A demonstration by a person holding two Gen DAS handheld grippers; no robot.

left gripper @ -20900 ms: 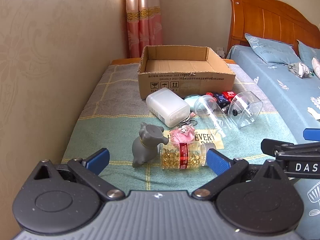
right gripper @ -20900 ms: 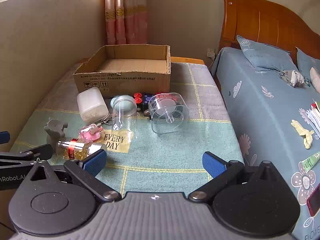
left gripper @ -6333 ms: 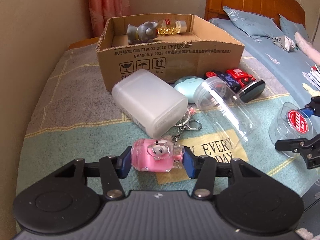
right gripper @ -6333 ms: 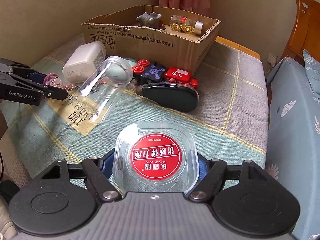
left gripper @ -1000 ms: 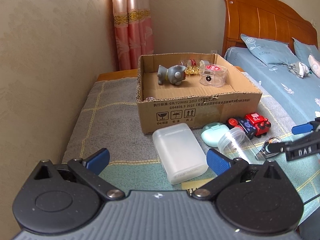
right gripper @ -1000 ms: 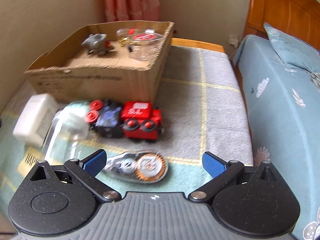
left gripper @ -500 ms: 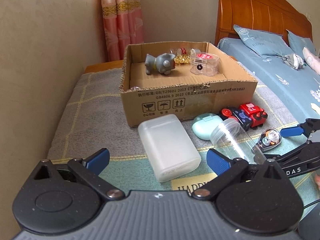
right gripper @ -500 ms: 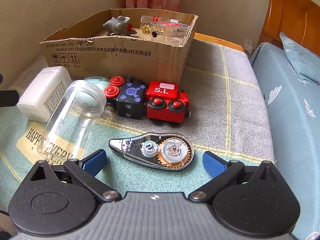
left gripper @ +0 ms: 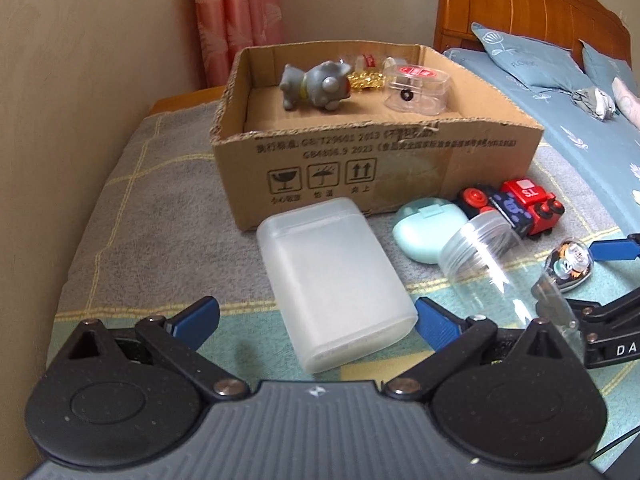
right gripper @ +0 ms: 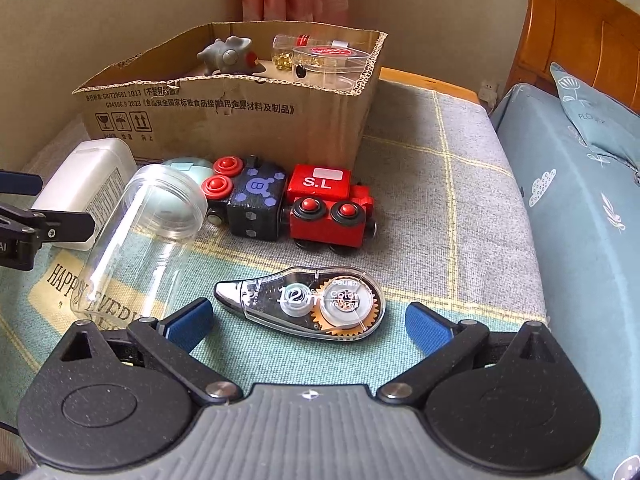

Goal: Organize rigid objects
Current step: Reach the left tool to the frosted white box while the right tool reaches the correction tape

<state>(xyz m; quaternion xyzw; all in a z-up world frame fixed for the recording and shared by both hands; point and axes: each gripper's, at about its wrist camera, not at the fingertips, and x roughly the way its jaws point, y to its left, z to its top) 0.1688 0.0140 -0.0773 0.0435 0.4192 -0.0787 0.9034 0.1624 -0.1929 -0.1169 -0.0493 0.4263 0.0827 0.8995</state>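
Observation:
My left gripper (left gripper: 316, 318) is open, its fingers on either side of the near end of a frosted white box (left gripper: 334, 280) lying on the blanket. My right gripper (right gripper: 308, 326) is open just before a clear correction-tape dispenser (right gripper: 308, 306). The cardboard box (left gripper: 376, 160) behind holds a grey toy animal (left gripper: 316, 84), a bottle of gold capsules (left gripper: 364, 76) and a clear red-lidded case (left gripper: 416, 88). A clear jar (right gripper: 136, 236) lies on its side. A toy train (right gripper: 296, 204) and a mint case (left gripper: 428, 230) lie in front of the box.
A beige wall (left gripper: 80, 80) runs along the left of the blanket-covered surface (left gripper: 160, 208). A bed with a blue sheet (right gripper: 592, 200) and a wooden headboard (left gripper: 520, 8) lies to the right. The right gripper shows at the right edge of the left wrist view (left gripper: 612, 280).
Both grippers have moved forward and lower. The white box now lies between my left fingers, and the tape dispenser is closer to my right fingers.

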